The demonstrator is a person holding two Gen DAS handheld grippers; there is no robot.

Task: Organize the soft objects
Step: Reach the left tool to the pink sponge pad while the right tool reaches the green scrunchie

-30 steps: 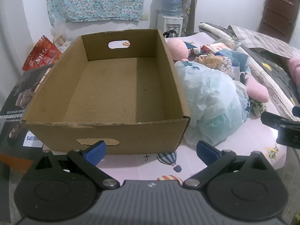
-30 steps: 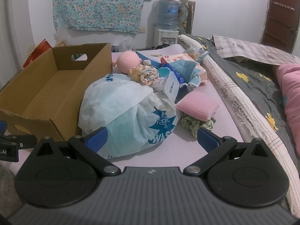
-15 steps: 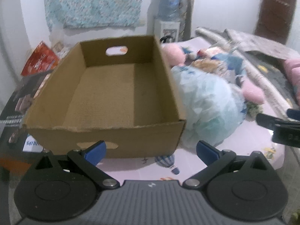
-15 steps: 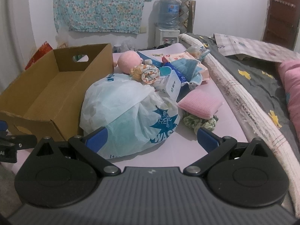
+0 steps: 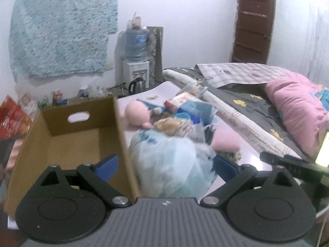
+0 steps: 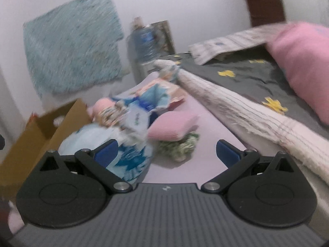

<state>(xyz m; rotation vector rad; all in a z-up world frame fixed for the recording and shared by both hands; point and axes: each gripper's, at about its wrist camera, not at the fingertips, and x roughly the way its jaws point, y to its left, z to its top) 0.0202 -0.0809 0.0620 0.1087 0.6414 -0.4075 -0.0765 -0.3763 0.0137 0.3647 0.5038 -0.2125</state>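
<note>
An empty cardboard box point(image 5: 67, 135) stands at the left of the left wrist view. Beside it lies a stuffed light blue plastic bag point(image 5: 168, 160). My left gripper point(image 5: 165, 167) hovers over the box's right wall and the bag; its jaws are closing, with neither pad pressing on anything. Behind the bag lie a pink plush point(image 5: 137, 114) and a patterned cloth roll point(image 5: 166, 126). My right gripper point(image 6: 166, 154) is open, facing a green-white cloth bundle point(image 6: 178, 146) and a pink cushion point(image 6: 170, 127), touching neither. The bag point(image 6: 107, 140) and box point(image 6: 41, 131) sit to its left.
A rolled white blanket point(image 6: 236, 111) borders the pink mat point(image 6: 205, 123) on the right, with a grey bed sheet and a big pink pillow point(image 6: 304, 65) beyond. A water dispenser point(image 5: 136, 65) and a kettle point(image 5: 135, 84) stand at the far wall. Both views are motion-blurred.
The left gripper rose and swung right, from facing the box to over the bag, its pads slightly closer together. The right gripper rolled and moved right towards the pink cushion and green cloth.
</note>
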